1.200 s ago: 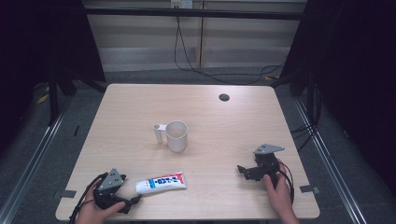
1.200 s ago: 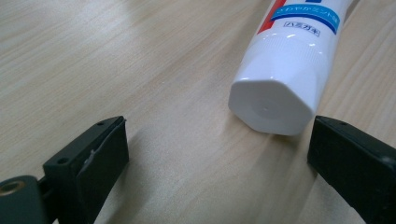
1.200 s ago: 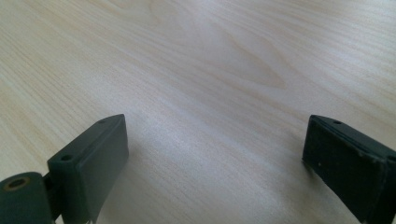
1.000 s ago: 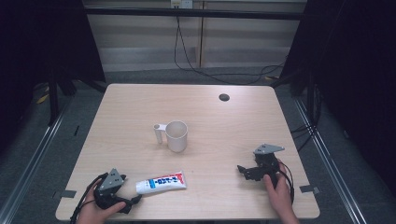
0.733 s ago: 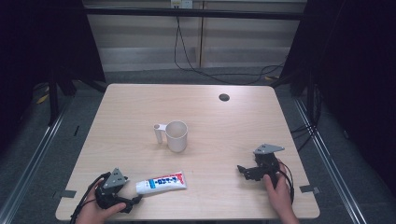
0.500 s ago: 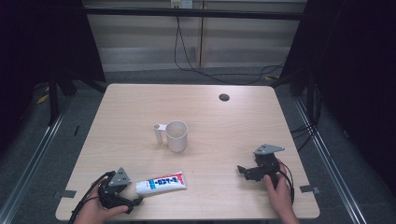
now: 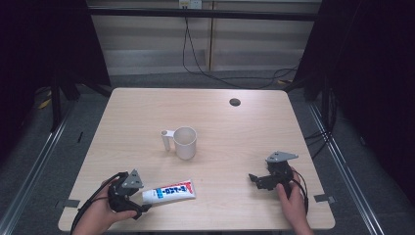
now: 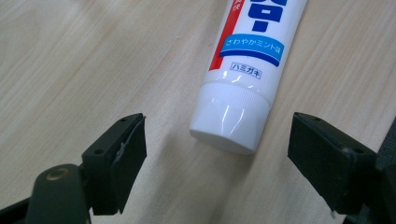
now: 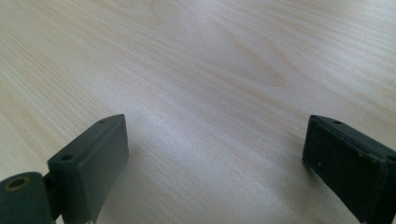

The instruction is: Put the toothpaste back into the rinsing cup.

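Wooden table (image 7: 147, 117), one toothpaste tube (image 7: 169, 191), one mug (image 7: 185, 142), both grippers' fingers apart, left (image 8: 217, 149) narrowing, right (image 9: 215, 154) seemingly empty.

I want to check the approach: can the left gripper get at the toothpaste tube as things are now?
Probably yes. The left gripper is open, jaws just closing, and the toothpaste tube lies flat with its white cap end just ahead of the gap, nothing on the table between.

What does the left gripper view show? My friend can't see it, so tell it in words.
A white toothpaste tube with blue and red print lies on a wooden table, its cap end toward the camera. The left claw is open, its two black jaws standing either side of the cap without touching it.
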`<state>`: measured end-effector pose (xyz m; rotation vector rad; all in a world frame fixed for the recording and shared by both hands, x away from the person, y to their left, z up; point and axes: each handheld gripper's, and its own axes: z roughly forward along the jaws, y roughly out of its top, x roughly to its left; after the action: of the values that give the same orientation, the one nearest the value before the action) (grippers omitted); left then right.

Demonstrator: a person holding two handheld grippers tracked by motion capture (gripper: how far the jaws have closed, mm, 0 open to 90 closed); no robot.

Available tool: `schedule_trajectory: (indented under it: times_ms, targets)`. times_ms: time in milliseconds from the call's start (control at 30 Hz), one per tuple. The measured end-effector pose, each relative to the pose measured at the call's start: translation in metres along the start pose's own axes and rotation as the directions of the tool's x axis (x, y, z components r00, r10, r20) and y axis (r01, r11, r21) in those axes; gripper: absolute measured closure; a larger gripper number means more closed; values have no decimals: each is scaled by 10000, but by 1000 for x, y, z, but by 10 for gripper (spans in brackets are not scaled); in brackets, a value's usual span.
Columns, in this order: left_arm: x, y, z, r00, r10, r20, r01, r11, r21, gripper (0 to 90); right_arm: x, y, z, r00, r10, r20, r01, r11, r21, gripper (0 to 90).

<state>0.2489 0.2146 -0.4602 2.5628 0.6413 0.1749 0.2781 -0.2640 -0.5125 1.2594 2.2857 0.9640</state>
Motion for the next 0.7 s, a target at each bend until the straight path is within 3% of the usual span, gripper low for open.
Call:
schedule_trajectory:
  times_ms: [33, 333, 700]
  targets:
    - [0, 1, 0, 10000, -95, 18, 95, 9999, -46, 203, 0, 0, 0, 10000, -2, 2, 2, 10000, 0, 63]
    - [-1, 21, 0, 9985, 476, 270, -497, 9955, 804, 223, 0, 0, 0, 10000, 31, -2, -31, 10000, 14, 63]
    - [-2, 42, 2, 9934, 1059, 434, -1104, 9867, 1191, 248, 0, 0, 0, 10000, 10, 3, -10, 10000, 11, 62]
